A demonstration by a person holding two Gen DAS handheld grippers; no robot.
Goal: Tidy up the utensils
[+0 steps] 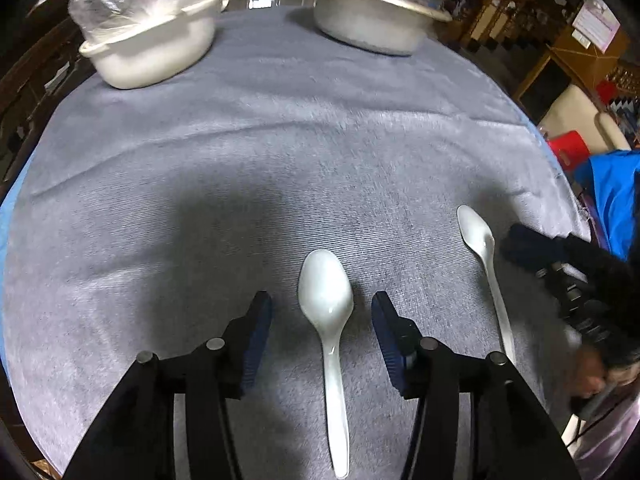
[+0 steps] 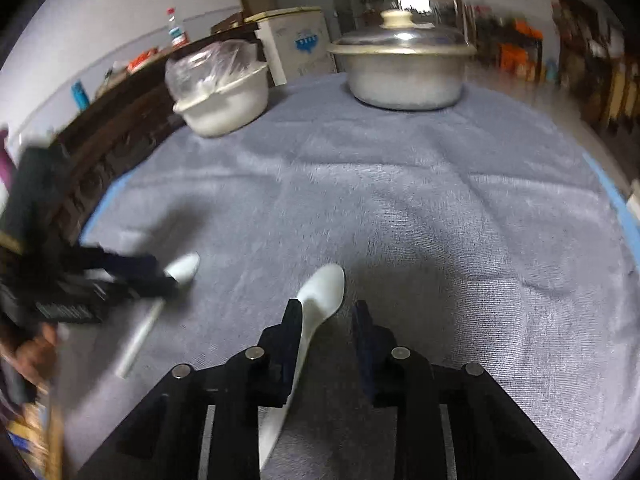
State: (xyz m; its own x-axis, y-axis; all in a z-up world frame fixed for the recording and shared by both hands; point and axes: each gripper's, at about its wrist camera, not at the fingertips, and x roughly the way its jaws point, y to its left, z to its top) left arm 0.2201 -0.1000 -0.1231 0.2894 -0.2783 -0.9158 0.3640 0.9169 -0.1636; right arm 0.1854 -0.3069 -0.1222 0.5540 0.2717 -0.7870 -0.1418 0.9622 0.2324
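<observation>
left view only: you get the left spoon [image 1: 334, 380] dead centre and sharp, plus a blue cloth heap [image 1: 612, 196] and wooden furniture off the right edge. Your right tongs [image 2: 327, 306] are just a dark blur at the right side here.
right view only: a white cabinet [image 2: 296, 44], a bottle [image 2: 176, 28] on a dark sideboard and a lit doorway at the back. The left tongs [image 1: 320, 298] show up smeared at the left, over the left spoon's bowl.
left tongs: open wide, a finger on each side of the left spoon, neither pad touching it.
right tongs: partly open around the right spoon [image 2: 324, 288]. The handle leans on the pad that's on the left in its own view, with a clear gap to the other pad, so no squeeze that I can see.
surface: a desk [image 2: 624, 216] with a blue edge, covered by a rumpled grey cloth [image 1: 280, 140]. At the far end sit a lidded metal pot [image 1: 372, 20] and a white tub [image 1: 152, 52] with a plastic bag in it, well apart from both spoons.
left spoon: flat on the cloth, bowl pointing away toward the pot, handle running straight back at you, long axis in line with your tongs.
right spoon: just beside the left one and roughly parallel, bowl also at the far end. In the right view it slants, bowl up and to the right, and it looks tipped rather than flat, but the blur keeps me from being sure.
</observation>
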